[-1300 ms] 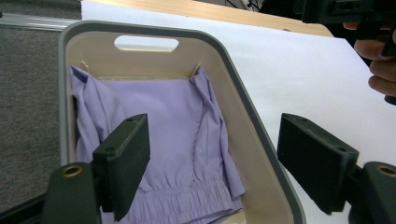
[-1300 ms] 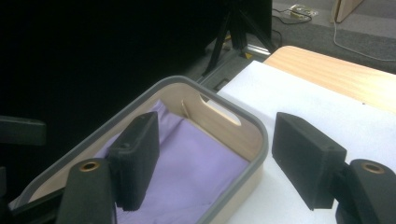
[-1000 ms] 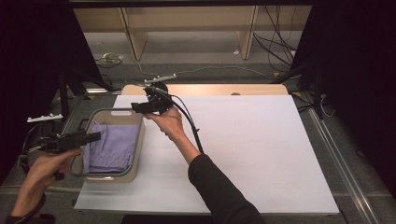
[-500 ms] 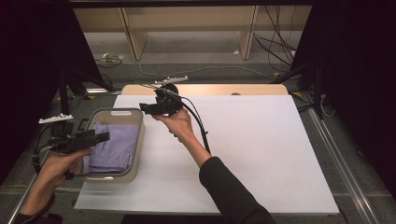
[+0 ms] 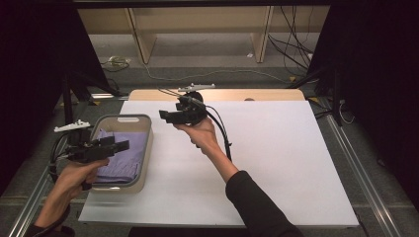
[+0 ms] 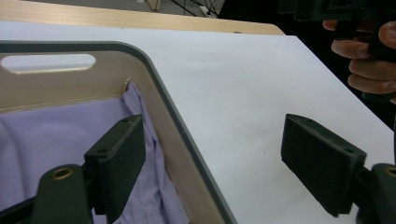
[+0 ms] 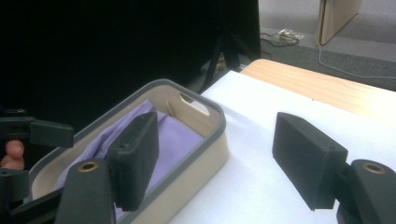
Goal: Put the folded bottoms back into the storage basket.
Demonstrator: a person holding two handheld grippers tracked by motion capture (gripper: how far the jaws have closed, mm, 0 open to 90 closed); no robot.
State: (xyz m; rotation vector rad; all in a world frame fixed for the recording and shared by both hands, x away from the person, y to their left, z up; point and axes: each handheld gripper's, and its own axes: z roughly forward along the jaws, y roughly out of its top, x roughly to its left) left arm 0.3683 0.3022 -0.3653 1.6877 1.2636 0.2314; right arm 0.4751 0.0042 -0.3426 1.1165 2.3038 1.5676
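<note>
On the white bench [image 5: 276, 163] the grey-rimmed basket [image 5: 146, 143] holds the purple cloth [image 5: 121, 158], and both released, empty tongs, left [image 5: 121, 145] and right [image 5: 163, 115], have drawn back, so the placing seems finished.

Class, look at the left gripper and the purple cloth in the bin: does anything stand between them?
Nothing visible does. The left gripper hangs open over the bin near its right rim, with the purple cloth lying uncovered inside. The right gripper is off over the white table cover.
</note>
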